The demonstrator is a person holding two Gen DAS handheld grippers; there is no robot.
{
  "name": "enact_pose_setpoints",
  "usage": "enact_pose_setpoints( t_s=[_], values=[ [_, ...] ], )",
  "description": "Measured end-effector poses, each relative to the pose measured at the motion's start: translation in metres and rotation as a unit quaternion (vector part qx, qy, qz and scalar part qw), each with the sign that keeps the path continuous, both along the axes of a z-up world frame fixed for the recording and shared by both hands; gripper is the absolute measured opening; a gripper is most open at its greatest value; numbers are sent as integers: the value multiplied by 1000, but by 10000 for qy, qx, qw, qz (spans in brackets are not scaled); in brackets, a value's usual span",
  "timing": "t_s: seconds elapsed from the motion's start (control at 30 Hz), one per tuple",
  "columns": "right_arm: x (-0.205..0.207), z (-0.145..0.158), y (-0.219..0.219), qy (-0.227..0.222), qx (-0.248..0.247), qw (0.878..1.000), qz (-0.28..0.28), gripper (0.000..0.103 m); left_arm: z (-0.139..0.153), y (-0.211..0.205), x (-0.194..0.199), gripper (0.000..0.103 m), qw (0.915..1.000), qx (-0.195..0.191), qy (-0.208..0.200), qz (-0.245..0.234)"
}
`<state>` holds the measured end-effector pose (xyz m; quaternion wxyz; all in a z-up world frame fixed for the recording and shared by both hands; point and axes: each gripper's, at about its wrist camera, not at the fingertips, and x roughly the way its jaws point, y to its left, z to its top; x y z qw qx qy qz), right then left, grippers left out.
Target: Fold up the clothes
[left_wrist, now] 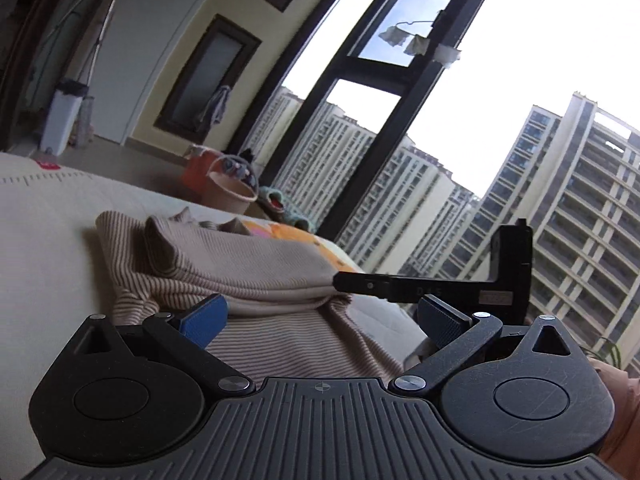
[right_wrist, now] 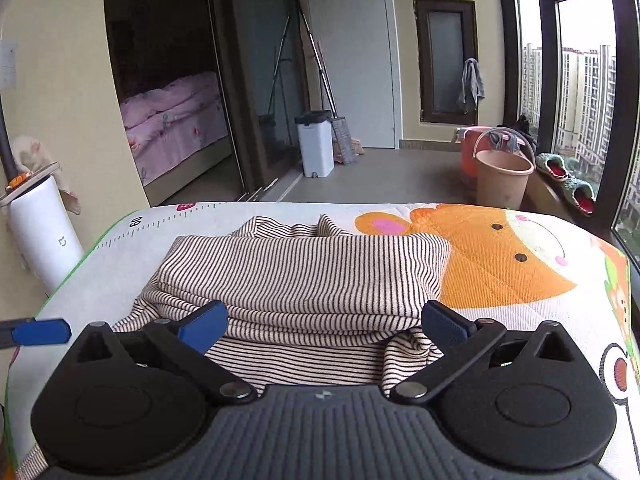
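A beige, dark-striped garment (right_wrist: 304,276) lies folded in layers on a cartoon-print mat (right_wrist: 500,264). My right gripper (right_wrist: 324,326) stands wide open at the garment's near edge, with the folded edge between its blue pads (right_wrist: 204,326) and neither pad pressing on it. In the left wrist view the same garment (left_wrist: 256,272) lies ahead of and under my left gripper (left_wrist: 322,320), which is open and holds nothing. A black finger (left_wrist: 400,288) of the right gripper reaches in from the right, its tip at the fold. At the far left of the right wrist view shows the left gripper's blue fingertip (right_wrist: 40,332).
Beyond the mat's far edge stand a beige bucket (right_wrist: 504,176), an orange bucket (right_wrist: 470,152) and a white bin (right_wrist: 316,144) on the floor. A white cylinder (right_wrist: 44,236) stands left of the mat. Tall windows (right_wrist: 584,80) and slippers (right_wrist: 568,184) line the right side.
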<state>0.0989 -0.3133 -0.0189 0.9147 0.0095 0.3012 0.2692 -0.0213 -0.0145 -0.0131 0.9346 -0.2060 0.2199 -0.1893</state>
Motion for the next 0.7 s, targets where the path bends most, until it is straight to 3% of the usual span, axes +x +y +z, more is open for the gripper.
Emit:
enact_pose_setpoints(
  t_s=[0.07, 0.13, 0.2, 0.27, 0.37, 0.5, 0.7],
  values=[
    [10, -6, 0, 40, 83, 10000, -30, 103, 1, 2, 22, 103, 9990, 60, 261, 355],
    [22, -6, 1, -8, 176, 9998, 14, 103, 3, -2, 38, 103, 9989, -58, 346, 306],
    [33, 0, 5, -201, 203, 9996, 75, 103, 4, -15, 56, 103, 9992, 76, 326, 201],
    [46, 8, 11, -410, 137, 9990, 71, 103, 0, -29, 78, 103, 9981, 475, 285, 285],
    [73, 12, 31, -253, -89, 9996, 69, 103, -15, -39, 107, 103, 9887, 1271, 401, 687],
    [91, -1, 60, -205, -440, 9983, -337, 103, -27, -20, 113, 103, 9860, 1041, 742, 1075],
    [108, -34, 84, -140, -743, 9963, -400, 103, -28, -3, 109, 103, 9857, 700, 920, 1223]
  ],
)
